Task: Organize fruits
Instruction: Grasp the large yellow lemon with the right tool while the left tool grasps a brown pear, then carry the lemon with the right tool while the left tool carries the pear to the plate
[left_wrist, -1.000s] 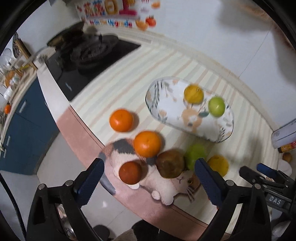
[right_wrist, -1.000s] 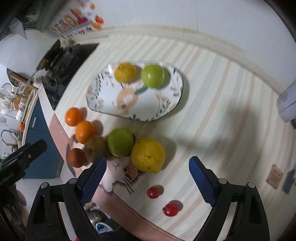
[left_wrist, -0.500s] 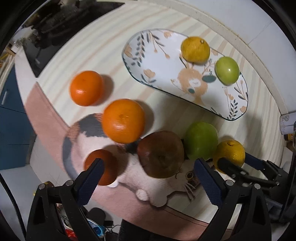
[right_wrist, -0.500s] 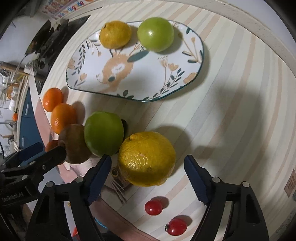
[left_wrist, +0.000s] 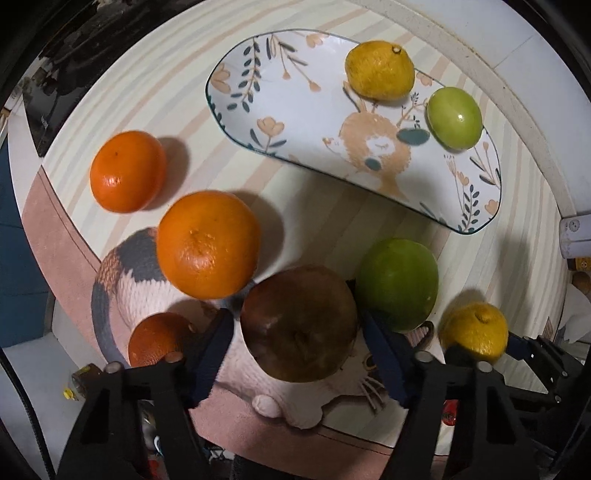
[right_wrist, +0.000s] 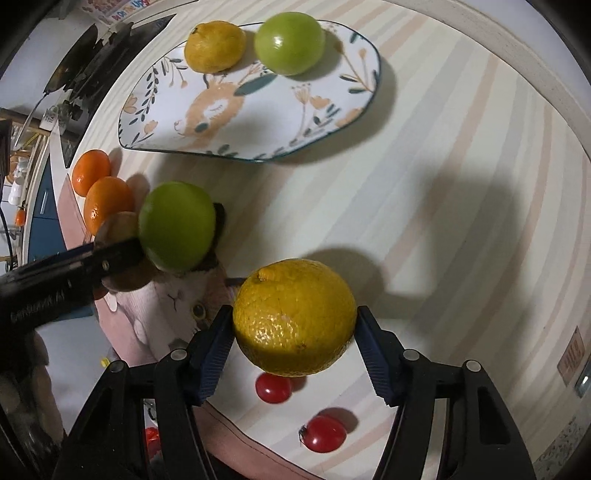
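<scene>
1. Left gripper (left_wrist: 299, 332) closing round the brown fruit (left_wrist: 299, 323) on the cat mat (left_wrist: 147, 295) at the counter's near edge, pads (left_wrist: 384, 354) about touching.
2. Right gripper (right_wrist: 295, 332) closing round the yellow citrus (right_wrist: 295, 317), blue pads (right_wrist: 214, 347) against both sides.
3. Plate (right_wrist: 332, 110) nearer the far edge, bearing a lemon (right_wrist: 214, 46) and a green fruit (right_wrist: 290, 42).

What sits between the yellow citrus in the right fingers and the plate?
Nothing visible. Bare striped mat lies between the yellow citrus and the plate; the green fruit sits off to the side. The right gripper is closing around the citrus.
</scene>
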